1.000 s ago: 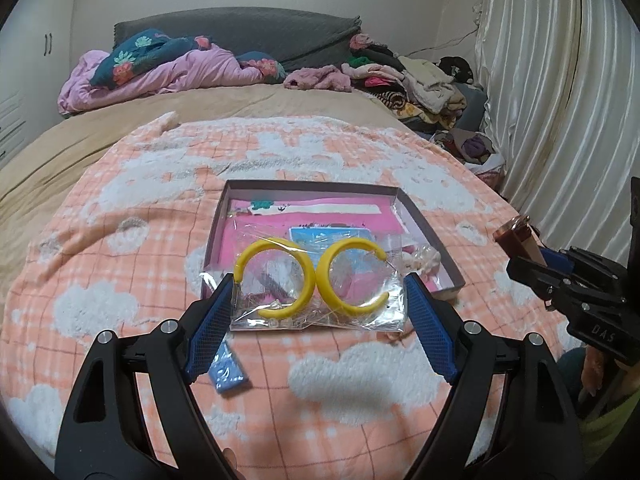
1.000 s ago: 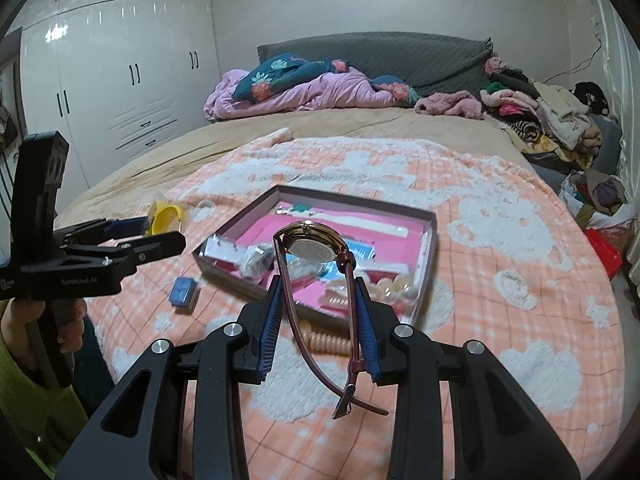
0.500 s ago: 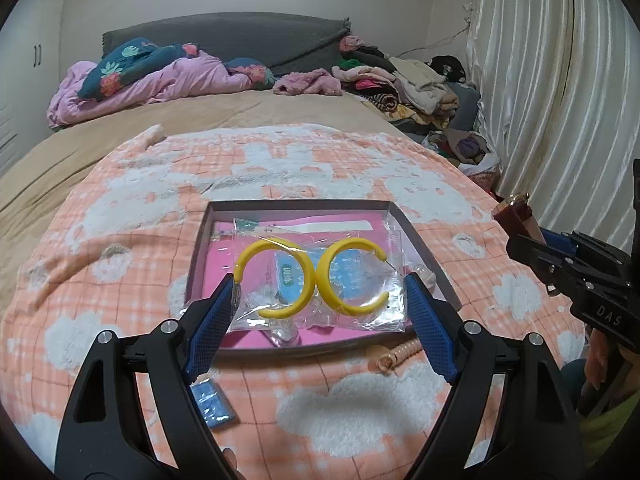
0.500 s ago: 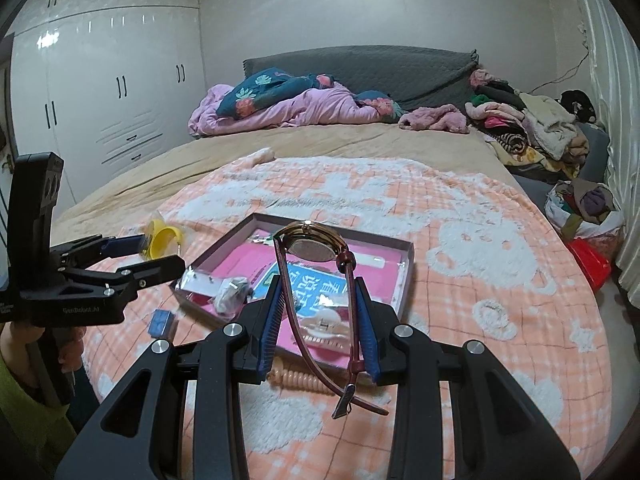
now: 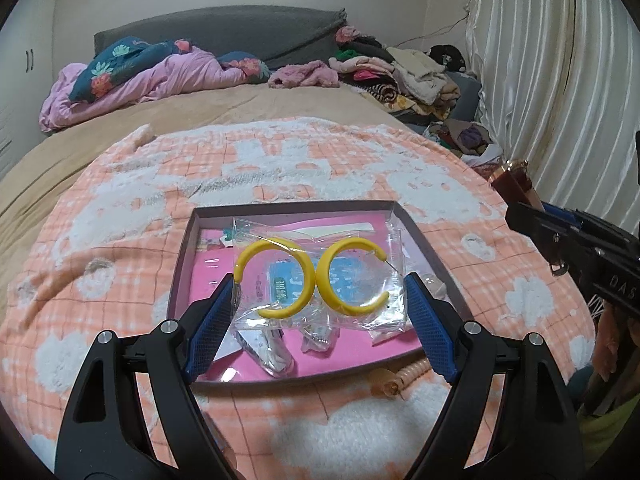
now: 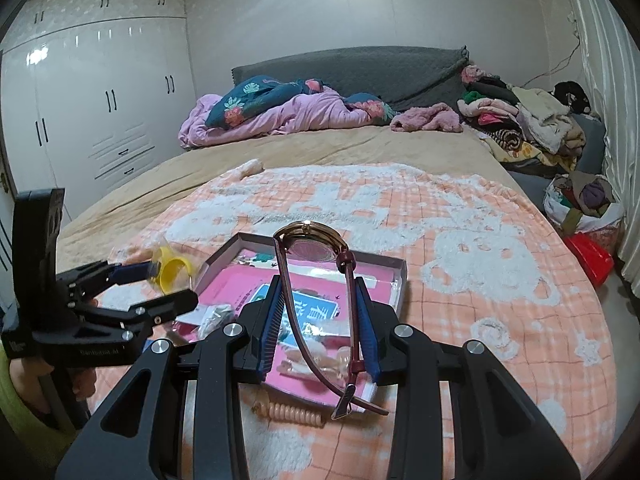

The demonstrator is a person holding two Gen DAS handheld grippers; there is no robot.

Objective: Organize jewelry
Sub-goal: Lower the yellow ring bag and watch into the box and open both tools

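Observation:
My left gripper (image 5: 320, 284) is shut on a clear bag holding two yellow hoop earrings (image 5: 280, 280); its blue pads press the bag's side edges. The bag hangs above a shallow dark-rimmed box (image 5: 288, 206) with a pink lining, which holds several small packets. My right gripper (image 6: 318, 284) is shut on the dark red strap of a rose-gold watch (image 6: 310, 240), above the near part of the same box (image 6: 402, 280). The watch's buckle end dangles below the pads. In the right wrist view the left gripper (image 6: 152, 284) and the yellow earrings (image 6: 174, 272) show at the left.
A peach coiled band (image 5: 400, 380) lies on the orange-and-white blanket (image 5: 280, 160) just in front of the box. Further back are a pink quilt (image 6: 280, 116) and a clothes pile (image 6: 532, 120). A curtain (image 5: 560, 80) hangs right; a white wardrobe (image 6: 100, 100) stands left.
Both grippers moved forward towards the box; the earring bag now hangs over its inside instead of its near edge. The small blue packet on the blanket has left the left wrist view.

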